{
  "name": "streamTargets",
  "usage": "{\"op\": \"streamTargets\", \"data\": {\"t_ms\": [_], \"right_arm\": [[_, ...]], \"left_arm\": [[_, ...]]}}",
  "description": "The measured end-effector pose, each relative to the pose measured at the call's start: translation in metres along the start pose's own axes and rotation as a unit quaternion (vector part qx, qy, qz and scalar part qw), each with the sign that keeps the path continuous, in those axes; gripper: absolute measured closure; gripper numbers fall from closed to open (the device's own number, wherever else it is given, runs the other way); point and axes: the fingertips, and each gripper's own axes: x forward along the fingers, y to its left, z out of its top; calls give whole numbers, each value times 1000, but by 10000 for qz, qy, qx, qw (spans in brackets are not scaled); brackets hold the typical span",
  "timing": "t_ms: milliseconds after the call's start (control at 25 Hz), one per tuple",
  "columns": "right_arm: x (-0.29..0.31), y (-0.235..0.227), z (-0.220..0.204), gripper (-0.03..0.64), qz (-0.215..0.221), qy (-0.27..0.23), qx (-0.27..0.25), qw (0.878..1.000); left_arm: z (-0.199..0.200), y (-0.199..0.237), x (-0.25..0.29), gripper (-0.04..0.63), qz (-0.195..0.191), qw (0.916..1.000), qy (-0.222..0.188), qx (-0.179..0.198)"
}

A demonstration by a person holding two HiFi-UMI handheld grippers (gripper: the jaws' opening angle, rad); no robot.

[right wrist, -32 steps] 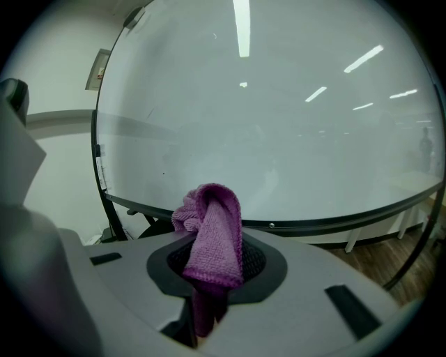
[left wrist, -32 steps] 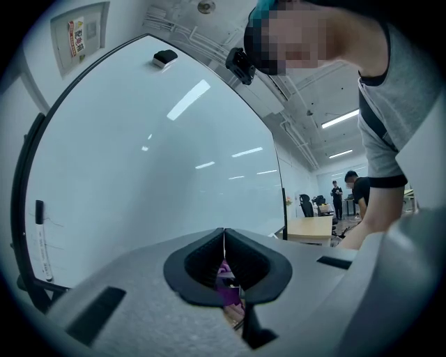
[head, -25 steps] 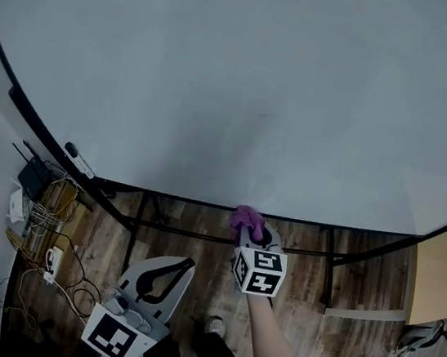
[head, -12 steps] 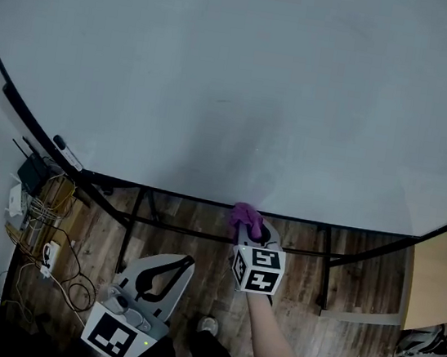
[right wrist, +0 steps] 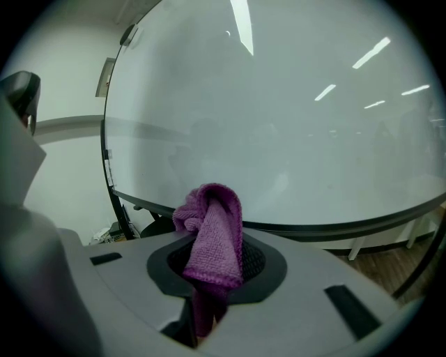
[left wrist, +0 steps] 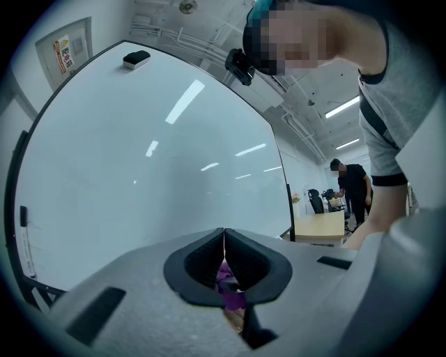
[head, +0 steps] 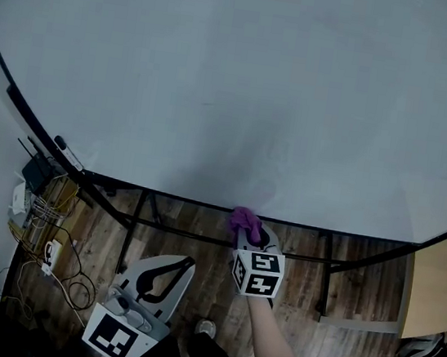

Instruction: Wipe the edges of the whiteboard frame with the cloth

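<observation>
A large whiteboard [head: 245,86] fills the head view, its dark bottom frame edge [head: 171,198] running across below the middle. My right gripper [head: 246,236] is shut on a purple cloth [head: 245,221] whose bunched end sits just under that bottom edge. In the right gripper view the cloth [right wrist: 213,234] stands up between the jaws, in front of the frame's bottom rail [right wrist: 334,226]. My left gripper [head: 162,276] hangs lower left, away from the board, shut with nothing in it. The left gripper view shows its jaws [left wrist: 224,252] together and the board [left wrist: 139,160] beyond.
A marker [head: 70,154] rests on the board's lower left edge. Cables and a router [head: 38,205] lie on the wooden floor at left. The board's black stand legs [head: 139,219] cross below the frame. A wooden desk [head: 439,286] stands at right. A person [left wrist: 355,188] stands far off.
The view has shifted slightly; both grippers hold almost the same places, the cloth still at the bottom frame edge.
</observation>
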Motion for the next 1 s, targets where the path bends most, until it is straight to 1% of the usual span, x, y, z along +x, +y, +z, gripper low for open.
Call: {"op": "streamTargets", "data": {"t_ms": [120,280,520,840,1000], "right_arm": [[-2,-5,0,554,-65,-19,43,10000],[-9,-21,-2,554,-262,-38,143,9995],[-16,-38,-3,554,-579,-3,104,9983],[-16,-38,-4,554,-864,106,371,9955],[-17,-38,-4,554,-1012,192,434,9937]], "left_arm": [[-1,-1,1,578,-22,10000,8,-11],[-2,-3,2,578,-75,10000,-8,-42],[-4,-1,-1,578,-213,9997,-47,-119],[-4,13,-11,578,-543,9985,-54,-82],[0,17,-13,578,-674,9974,-178,-159]]}}
